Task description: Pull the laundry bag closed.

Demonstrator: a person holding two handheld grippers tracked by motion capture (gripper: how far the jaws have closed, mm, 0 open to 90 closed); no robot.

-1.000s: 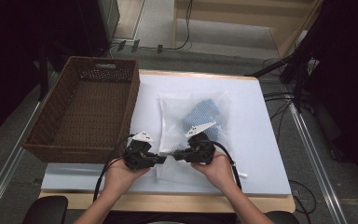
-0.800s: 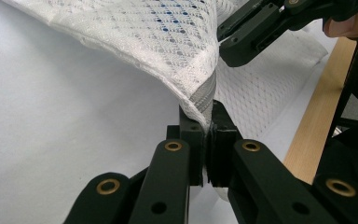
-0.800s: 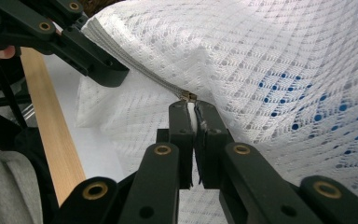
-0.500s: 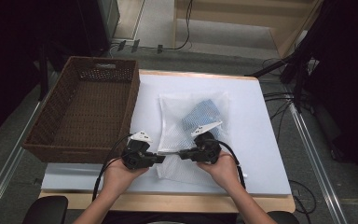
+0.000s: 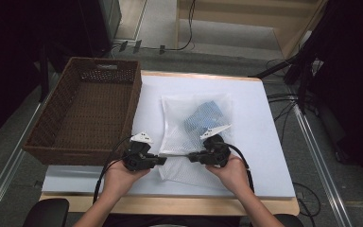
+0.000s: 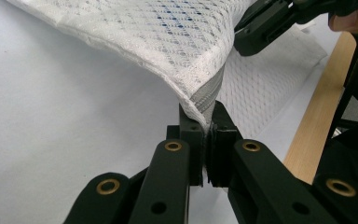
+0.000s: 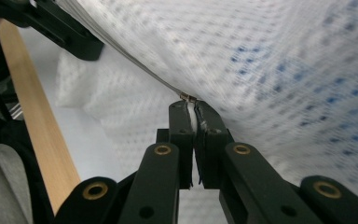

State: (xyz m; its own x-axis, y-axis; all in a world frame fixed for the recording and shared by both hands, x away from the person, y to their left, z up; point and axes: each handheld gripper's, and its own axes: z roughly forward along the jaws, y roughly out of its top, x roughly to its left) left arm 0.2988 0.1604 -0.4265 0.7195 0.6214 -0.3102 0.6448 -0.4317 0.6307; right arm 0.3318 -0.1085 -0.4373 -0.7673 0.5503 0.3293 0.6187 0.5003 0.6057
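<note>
Mid-way through working the zipper of the white mesh laundry bag [image 5: 196, 124], lying at the middle of the table [image 5: 264, 156] toward its near edge, beside the brown wicker basket [image 5: 87, 111] on the left edge. Left gripper [image 6: 208, 135] clamped on the zipper's grey end, right gripper [image 7: 194, 114] pinching the small metal pull, jaws of both closed tight. Blue cloth [image 5: 203, 118] already inside; still unclear how much zipper remains, and bag not yet in basket.

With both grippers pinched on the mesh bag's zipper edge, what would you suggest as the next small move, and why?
Probably draw the right gripper slowly along the zipper, away from the left gripper. The left one is clamped on the grey zipper tape of the white mesh bag, and the right seems to pinch a small metal piece, likely the pull. The blue item lies inside the bag, so this should work the zipper.
</note>
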